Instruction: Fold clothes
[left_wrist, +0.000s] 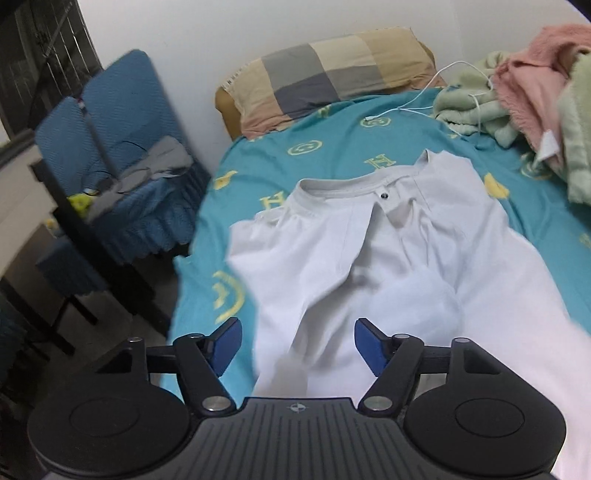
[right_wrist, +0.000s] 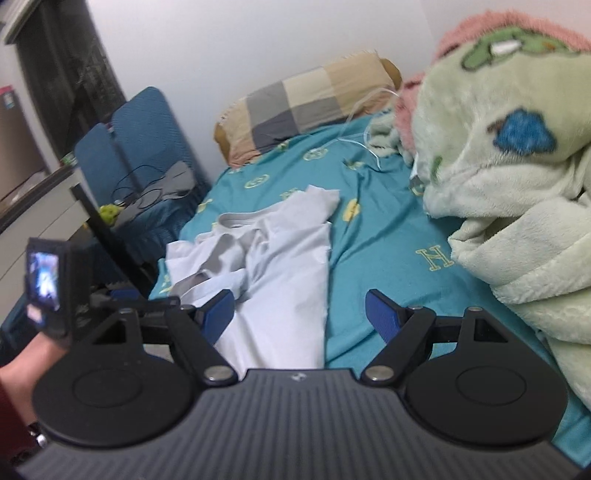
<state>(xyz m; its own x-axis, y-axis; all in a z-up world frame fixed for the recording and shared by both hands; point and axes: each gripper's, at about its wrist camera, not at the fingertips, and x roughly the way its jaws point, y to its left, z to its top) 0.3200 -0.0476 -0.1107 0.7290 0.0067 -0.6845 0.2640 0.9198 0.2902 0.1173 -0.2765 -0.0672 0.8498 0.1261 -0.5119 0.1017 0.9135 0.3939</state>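
Plainly, with the white shirt (left_wrist: 369, 251) rumpled on the teal sheet (left_wrist: 332, 125), collar toward twelve o'clock, the left gripper (left_wrist: 297, 341) and right gripper (right_wrist: 299, 317) both gaped empty above it, so a pinch risked catching one bunched layer and skewing the fold.

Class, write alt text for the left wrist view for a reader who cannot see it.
A white shirt lies partly folded on a teal bedsheet, with the left gripper over its lower part, jaws apart and holding nothing. A checked pillow sits at the head of the bed, fleece blankets to the right.
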